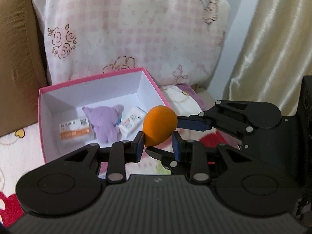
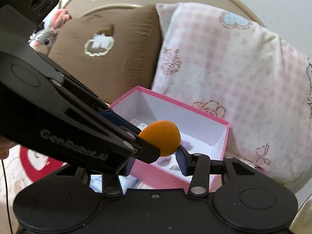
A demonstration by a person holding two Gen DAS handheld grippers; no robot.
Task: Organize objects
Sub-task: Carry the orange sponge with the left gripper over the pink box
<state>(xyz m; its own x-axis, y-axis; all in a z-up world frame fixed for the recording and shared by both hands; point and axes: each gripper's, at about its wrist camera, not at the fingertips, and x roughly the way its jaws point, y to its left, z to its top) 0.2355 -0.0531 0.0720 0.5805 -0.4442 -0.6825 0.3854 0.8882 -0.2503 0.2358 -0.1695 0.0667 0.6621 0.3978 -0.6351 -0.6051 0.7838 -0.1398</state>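
An orange egg-shaped sponge (image 1: 159, 125) is held between both grippers above the near right corner of the open pink box (image 1: 154, 83). My left gripper (image 1: 157, 143) is shut on its lower part. My right gripper (image 2: 156, 156) is also closed against the sponge (image 2: 160, 139); in the left wrist view it (image 1: 175, 136) comes in from the right, one finger (image 1: 192, 124) beside the sponge and one below. The box (image 2: 224, 136) holds a purple plush toy (image 1: 106, 123), an orange-striped packet (image 1: 75, 129) and a white packet (image 1: 131, 122).
The box sits on a patterned bedsheet (image 1: 17, 150). A pink checked pillow (image 1: 136, 33) stands behind it, a brown cushion (image 2: 109, 58) beside that. A cream curtain (image 1: 273, 48) hangs at the right. A grey bunny plush (image 2: 43, 37) sits far back.
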